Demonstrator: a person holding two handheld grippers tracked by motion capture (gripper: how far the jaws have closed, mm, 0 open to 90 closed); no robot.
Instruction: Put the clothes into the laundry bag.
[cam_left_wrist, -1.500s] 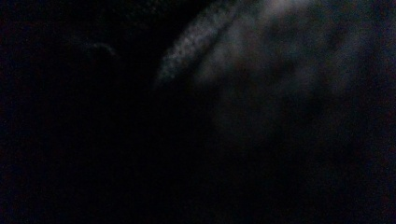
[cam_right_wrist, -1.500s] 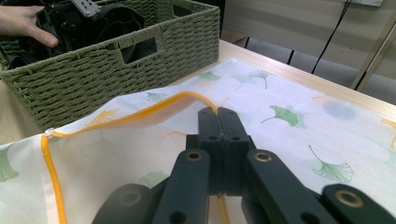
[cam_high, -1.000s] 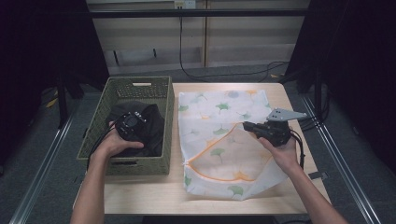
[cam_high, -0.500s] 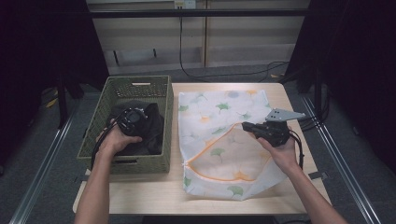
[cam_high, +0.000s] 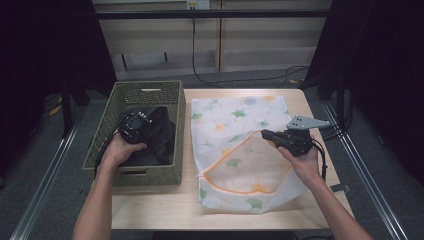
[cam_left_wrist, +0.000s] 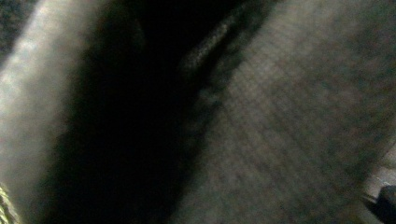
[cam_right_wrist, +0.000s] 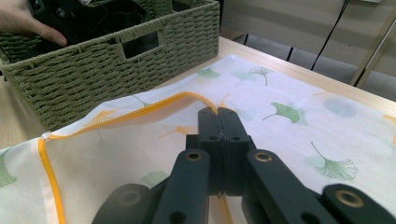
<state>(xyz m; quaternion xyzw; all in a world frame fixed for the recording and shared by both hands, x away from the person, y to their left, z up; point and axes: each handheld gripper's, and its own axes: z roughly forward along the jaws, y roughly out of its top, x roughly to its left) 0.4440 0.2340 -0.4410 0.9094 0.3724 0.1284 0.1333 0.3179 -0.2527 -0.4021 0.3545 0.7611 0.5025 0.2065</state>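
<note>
1. Pinching: R gripper (cam_right_wrist: 218, 112) has jaws pressed together on the orange-zip edge of the laundry bag (cam_high: 235, 145), holding that edge lifted so the bag mouth gapes. In the right gripper view the orange zip (cam_right_wrist: 140, 108) arcs off to the left from the jaw tips.
2. R hand (cam_high: 300, 162) wraps the gripper body from behind; grey plate sits on top, cable trails back toward the table edge.
3. Bag fabric: white w/ green and orange leaf print, spread flat on the table (cam_high: 150, 210) beyond and beside the R jaws; lifted edge runs under the tips.
4. L gripper (cam_high: 136, 127) is down inside the green wicker basket (cam_high: 150, 176), buried in the black garment (cam_high: 157, 137). Jaws have just been closing, partway in. Left gripper view is dark blurred cloth right up against the lens, so the fabric is around the jaws; can't tell if pads actually press it.
5. L hand (cam_high: 120, 150) grips the tool from the near side, inside the basket rim.
6. Basket stands just beside the bag, on the L gripper's side of the table; well apart from the R jaws.
</note>
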